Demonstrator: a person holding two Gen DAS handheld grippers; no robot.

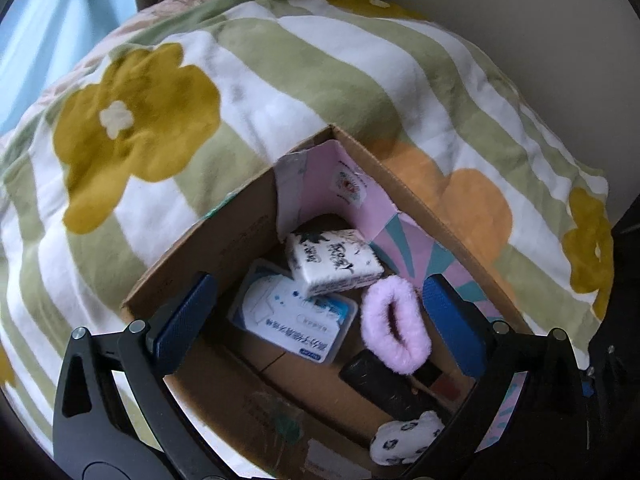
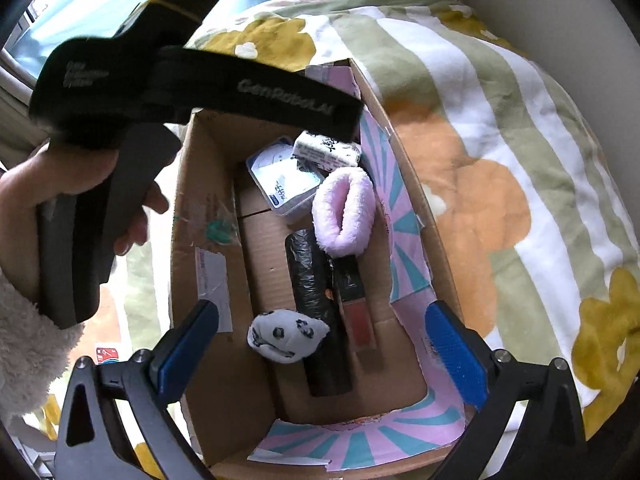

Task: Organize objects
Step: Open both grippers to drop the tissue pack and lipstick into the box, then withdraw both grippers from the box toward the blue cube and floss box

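A cardboard box (image 1: pixel 236 236) lies on a flowered blanket and also shows in the right wrist view (image 2: pixel 208 184). Inside it are a white tissue pack (image 1: pixel 334 262), a blue-and-white wipes pack (image 1: pixel 294 316), a pink fluffy scrunchie (image 1: pixel 394 322), a black roll (image 2: pixel 316 308), a lip gloss tube (image 2: pixel 358 312) and a small white patterned sock (image 2: pixel 286 334). My left gripper (image 1: pixel 320 320) is open and empty above the box. My right gripper (image 2: pixel 324 344) is open and empty above the near end of the box. The left gripper's body (image 2: pixel 192 88) crosses the right wrist view.
The green-striped blanket (image 1: pixel 304 76) with yellow and orange flowers covers the bed around the box. A window (image 1: pixel 48 20) is at the far left and a pale wall (image 1: pixel 520 12) on the right. Pink-and-teal paper (image 2: pixel 404 216) lines the box's right wall.
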